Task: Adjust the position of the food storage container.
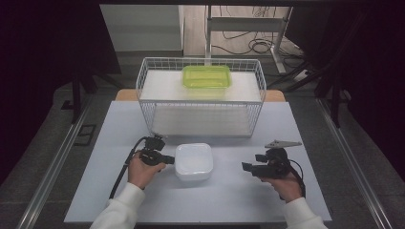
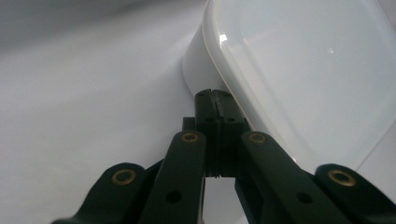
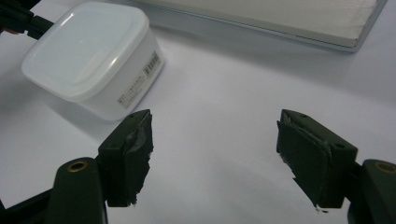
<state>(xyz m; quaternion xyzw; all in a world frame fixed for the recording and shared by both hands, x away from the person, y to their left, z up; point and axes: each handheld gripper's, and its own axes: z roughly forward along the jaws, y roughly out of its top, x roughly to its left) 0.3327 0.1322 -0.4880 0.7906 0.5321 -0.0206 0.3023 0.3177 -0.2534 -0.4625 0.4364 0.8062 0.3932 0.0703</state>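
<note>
White lidded container (image 1: 194,161) at center of counter (image 1: 229,200). Left claw (image 1: 168,159) touches its 9 o'clock edge; whether the jaws grip cannot be told. Right claw (image 1: 246,166) at 3 o'clock, well apart from it. Wire basket (image 1: 200,98) at 12 o'clock, green container (image 1: 206,76) inside.

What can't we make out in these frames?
- White container contents: opaque lid and walls, all views.
- Its label print: too small, right gripper view.
- Whether the left gripper pinches the lid rim: jaws together, contact hidden, left gripper view.
- Green container contents: too far, high view.
</note>
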